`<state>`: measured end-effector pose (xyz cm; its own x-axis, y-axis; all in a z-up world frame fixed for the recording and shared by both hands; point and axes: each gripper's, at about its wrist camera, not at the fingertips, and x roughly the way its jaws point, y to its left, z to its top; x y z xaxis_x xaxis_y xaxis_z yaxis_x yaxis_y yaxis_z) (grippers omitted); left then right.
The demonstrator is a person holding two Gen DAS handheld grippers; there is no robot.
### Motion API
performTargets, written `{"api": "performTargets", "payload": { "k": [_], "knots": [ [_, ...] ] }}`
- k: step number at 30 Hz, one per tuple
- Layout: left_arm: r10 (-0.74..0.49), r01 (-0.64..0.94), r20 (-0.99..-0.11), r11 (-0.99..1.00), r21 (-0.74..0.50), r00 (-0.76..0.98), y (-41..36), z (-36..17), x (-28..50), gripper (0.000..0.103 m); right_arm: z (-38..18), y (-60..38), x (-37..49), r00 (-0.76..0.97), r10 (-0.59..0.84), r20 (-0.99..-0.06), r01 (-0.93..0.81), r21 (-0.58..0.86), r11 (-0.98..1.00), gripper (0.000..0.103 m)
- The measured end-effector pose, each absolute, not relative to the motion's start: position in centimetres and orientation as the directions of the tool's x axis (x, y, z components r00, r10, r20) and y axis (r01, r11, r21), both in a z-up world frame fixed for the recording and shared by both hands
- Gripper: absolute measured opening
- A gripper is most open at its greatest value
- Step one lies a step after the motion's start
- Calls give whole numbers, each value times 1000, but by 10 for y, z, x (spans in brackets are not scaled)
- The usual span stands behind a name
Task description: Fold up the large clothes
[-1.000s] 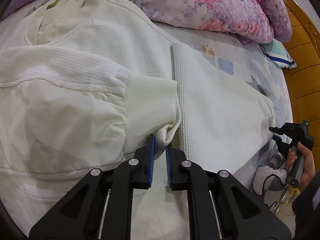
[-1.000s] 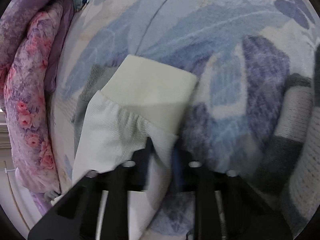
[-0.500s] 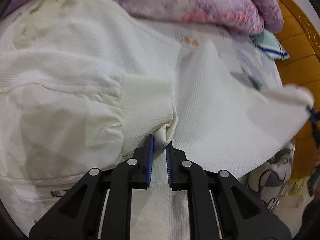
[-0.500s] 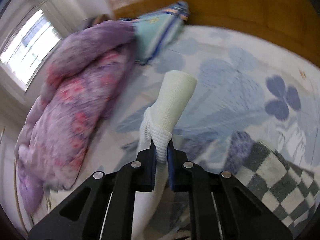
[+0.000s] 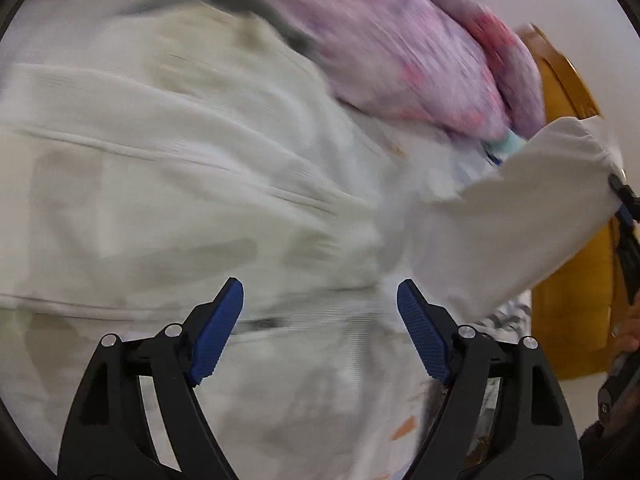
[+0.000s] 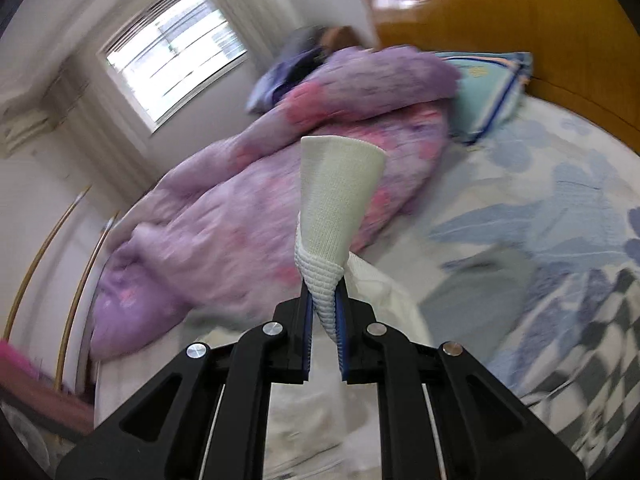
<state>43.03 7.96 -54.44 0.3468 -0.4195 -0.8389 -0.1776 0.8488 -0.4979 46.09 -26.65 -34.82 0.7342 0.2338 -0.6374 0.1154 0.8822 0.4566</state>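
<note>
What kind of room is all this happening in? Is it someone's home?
It looks like a bedroom in a home. A white garment is spread over a bed with a blue floral sheet, a bundled purple quilt and a pillow lie against a wooden headboard, and a window lights the wall.

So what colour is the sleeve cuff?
Cream cuff, clearest in the right wrist view.
</note>
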Motion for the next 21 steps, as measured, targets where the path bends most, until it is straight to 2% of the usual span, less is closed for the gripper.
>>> {"api": "performTargets", "payload": {
  "k": [2, 9, 16, 21],
  "knots": [
    [-329, -238, -873, 872, -427, 360, 127, -534, 418, 80, -350, -222, 460, 709, 258, -656, 86, 444, 892, 9],
    [-183, -383, -885, 850, -361, 428, 266, -502, 384, 80, -372, -75, 444, 629, 343, -698, -17, 429, 903, 10],
    [-137, -460, -887, 813, -355, 442, 359, -495, 344, 80, -426, 57, 422, 503, 398, -767, -111, 400, 910, 10],
    [-137, -485, -887, 795, -364, 441, 388, -502, 322, 80, -475, 128, 405, 392, 411, -823, -168, 376, 911, 10]
  ]
}}
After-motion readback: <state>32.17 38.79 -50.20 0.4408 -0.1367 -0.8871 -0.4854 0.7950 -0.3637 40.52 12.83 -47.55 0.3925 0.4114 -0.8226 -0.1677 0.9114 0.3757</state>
